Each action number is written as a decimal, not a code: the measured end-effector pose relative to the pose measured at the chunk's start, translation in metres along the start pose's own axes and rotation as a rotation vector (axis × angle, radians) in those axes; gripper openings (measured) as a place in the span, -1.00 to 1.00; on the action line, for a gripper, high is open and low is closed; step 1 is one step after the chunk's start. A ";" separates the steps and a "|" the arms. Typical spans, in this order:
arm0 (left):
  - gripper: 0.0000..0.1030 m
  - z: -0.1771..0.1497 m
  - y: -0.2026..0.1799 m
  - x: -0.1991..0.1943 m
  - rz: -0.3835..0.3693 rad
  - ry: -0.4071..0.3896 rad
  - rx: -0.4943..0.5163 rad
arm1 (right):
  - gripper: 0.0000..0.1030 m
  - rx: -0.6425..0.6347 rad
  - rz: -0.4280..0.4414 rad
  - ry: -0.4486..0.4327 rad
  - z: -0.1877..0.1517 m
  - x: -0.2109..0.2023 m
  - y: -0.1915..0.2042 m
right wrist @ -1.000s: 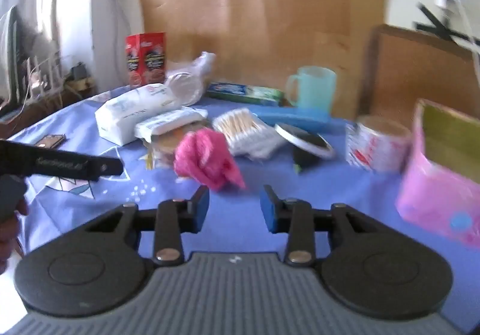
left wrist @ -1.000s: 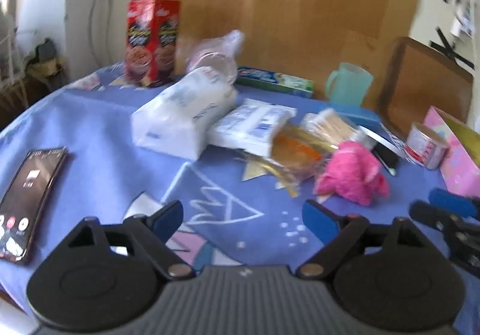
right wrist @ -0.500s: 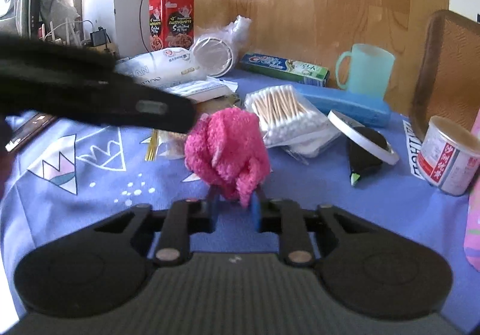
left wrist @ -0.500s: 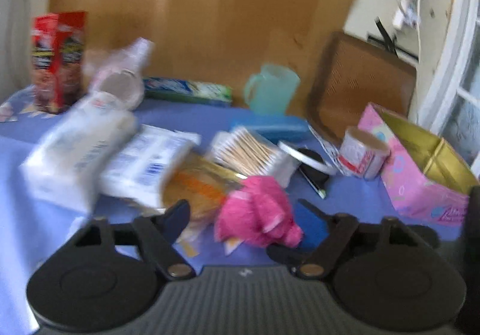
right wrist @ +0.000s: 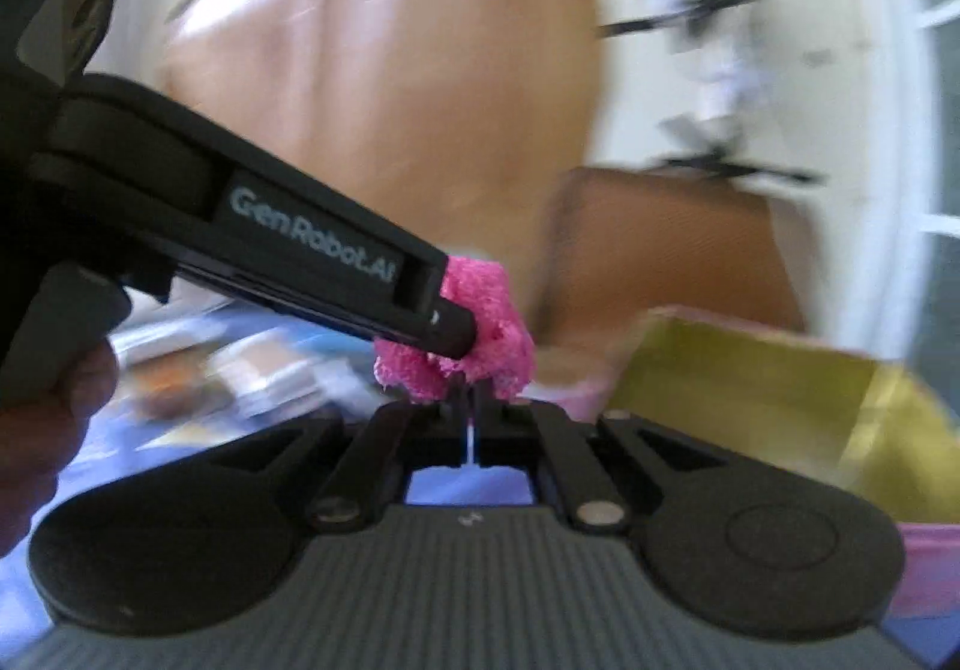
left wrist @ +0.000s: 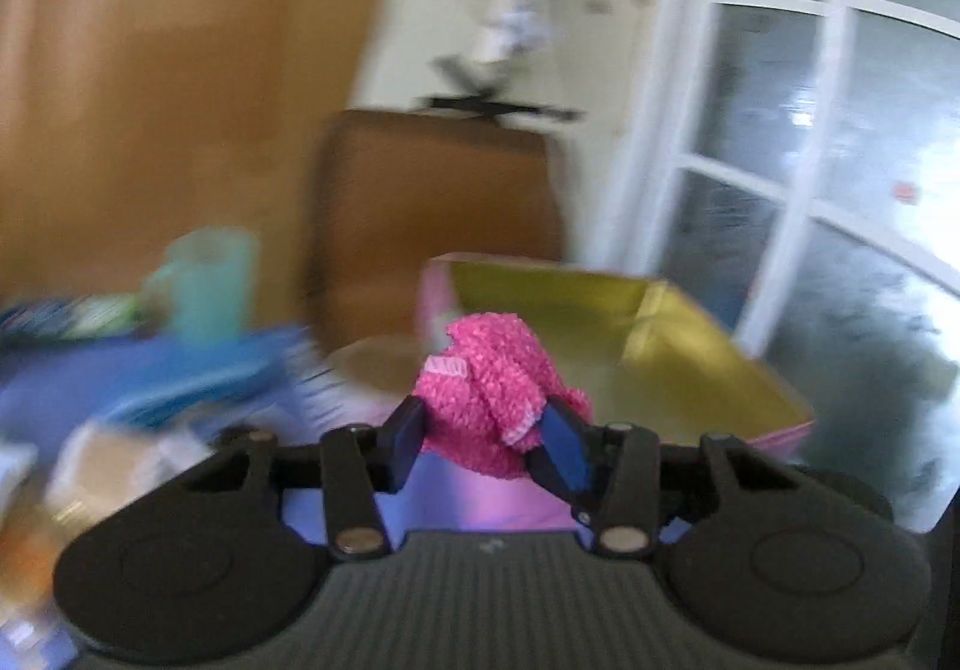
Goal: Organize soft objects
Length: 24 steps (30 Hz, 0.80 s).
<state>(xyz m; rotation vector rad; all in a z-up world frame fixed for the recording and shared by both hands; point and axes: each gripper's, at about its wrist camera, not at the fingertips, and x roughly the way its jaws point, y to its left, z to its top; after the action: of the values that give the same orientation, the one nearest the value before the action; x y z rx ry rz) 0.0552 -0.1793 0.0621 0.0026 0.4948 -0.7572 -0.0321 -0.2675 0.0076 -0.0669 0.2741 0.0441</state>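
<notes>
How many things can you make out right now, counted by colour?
Pink: 2, the fuzzy sock and the box with its gold lining
Teal: 1, the mug
Black: 2, the left gripper and the right gripper, both closed on the sock
Total: 5; the rest of the table is too blurred to count.

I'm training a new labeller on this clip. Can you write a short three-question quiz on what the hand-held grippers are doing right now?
1. True or false: both the left hand-held gripper and the right hand-held gripper grip the pink fuzzy sock.
2. What colour lines the inside of the pink box?
3. The mint cup is: A) held, B) behind on the table, C) in the box.

Key: 1 true; 2 yellow-gold; 3 B.
</notes>
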 end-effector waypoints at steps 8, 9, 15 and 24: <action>0.42 -0.003 -0.045 0.041 -0.012 -0.007 0.033 | -0.19 0.159 -0.333 0.070 -0.019 0.003 -0.098; 0.44 -0.008 -0.034 0.032 -0.005 -0.014 0.022 | -0.19 0.209 -0.330 0.057 -0.022 -0.002 -0.107; 0.49 -0.052 0.043 -0.036 0.215 -0.047 -0.013 | -0.20 0.286 -0.240 -0.070 -0.013 -0.012 -0.090; 0.49 -0.120 0.157 -0.102 0.484 -0.015 -0.162 | -0.23 0.091 0.181 0.101 0.021 0.080 0.017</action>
<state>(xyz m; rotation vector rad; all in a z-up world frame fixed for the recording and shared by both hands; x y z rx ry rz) 0.0446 0.0242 -0.0274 -0.0328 0.5139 -0.2422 0.0500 -0.2463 0.0050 0.0467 0.3819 0.2087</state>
